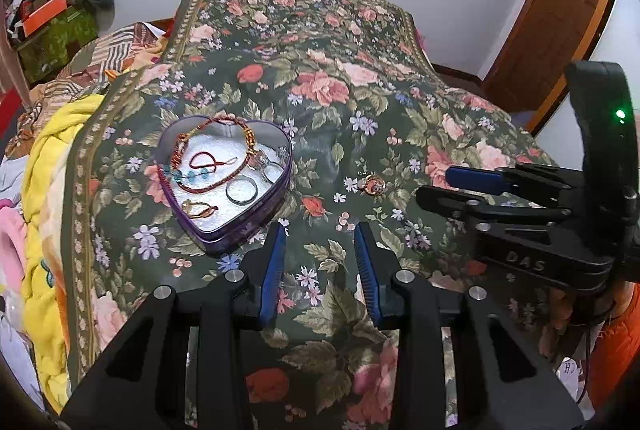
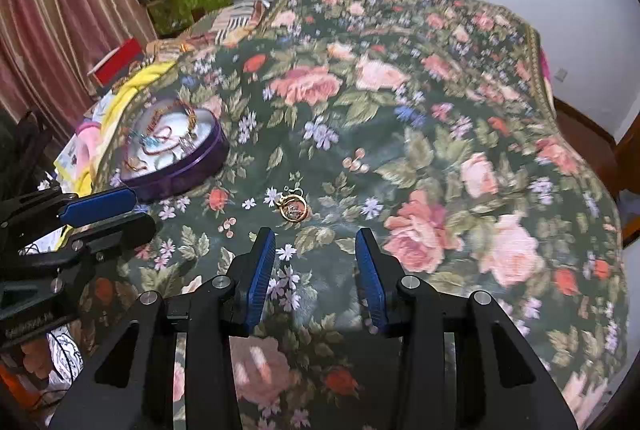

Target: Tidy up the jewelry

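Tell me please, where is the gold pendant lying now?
The gold pendant lies loose on the floral bedspread, to the right of the heart-shaped tin and outside it, just ahead of the open right claw.

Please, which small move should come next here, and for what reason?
Probably the right gripper should ease forward and down over the gold pendant. It is the only jewelry lying on the floral cloth outside the heart-shaped tin, it lies just ahead of those fingers, and both grippers are open and empty.

My two wrist cameras look forward and down, close over the dark green floral bedspread [image 1: 360,90], sharing the purple heart-shaped tin [image 2: 192,154].
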A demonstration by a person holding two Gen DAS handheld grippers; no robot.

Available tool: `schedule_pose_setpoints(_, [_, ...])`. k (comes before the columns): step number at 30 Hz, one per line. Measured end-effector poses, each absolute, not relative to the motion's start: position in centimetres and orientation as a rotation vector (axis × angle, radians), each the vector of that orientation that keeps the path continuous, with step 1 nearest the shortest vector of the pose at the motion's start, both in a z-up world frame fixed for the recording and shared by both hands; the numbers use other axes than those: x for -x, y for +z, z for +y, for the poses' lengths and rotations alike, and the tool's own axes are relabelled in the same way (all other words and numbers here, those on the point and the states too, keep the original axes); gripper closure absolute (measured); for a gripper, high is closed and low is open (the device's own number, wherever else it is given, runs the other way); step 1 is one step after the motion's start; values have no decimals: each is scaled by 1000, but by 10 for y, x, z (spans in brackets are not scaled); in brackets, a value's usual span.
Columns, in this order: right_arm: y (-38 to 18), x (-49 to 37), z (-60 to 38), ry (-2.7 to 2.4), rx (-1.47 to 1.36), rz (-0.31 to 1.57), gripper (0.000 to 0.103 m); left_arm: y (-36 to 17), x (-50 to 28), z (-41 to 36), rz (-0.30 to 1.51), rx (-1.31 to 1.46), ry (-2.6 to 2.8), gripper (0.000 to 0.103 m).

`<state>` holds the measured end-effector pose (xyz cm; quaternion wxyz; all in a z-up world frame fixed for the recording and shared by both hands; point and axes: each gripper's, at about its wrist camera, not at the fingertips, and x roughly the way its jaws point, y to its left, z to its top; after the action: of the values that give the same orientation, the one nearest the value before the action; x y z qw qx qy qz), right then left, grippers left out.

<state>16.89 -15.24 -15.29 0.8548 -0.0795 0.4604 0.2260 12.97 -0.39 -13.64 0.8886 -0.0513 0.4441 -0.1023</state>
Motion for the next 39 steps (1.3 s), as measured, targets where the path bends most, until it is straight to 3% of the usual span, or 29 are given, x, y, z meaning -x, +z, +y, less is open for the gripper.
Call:
schedule_pose_setpoints(15, [-182,-195,-118,510,248,1020,66,-160,-140,10,956,161,-222,69])
schedule_pose_setpoints(16, [-182,-194,-117,506,256,1013,67,-161,-140,10,957,162,-222,69])
schedule_pose_setpoints(18, [-182,-192,-115,498,275,1000,83,-162,-140,10,960,165,-222,69])
schedule_pose_setpoints(39, [-121,-175,-187,418,80,860,83,-155,-166,-43,977,95,-320,69])
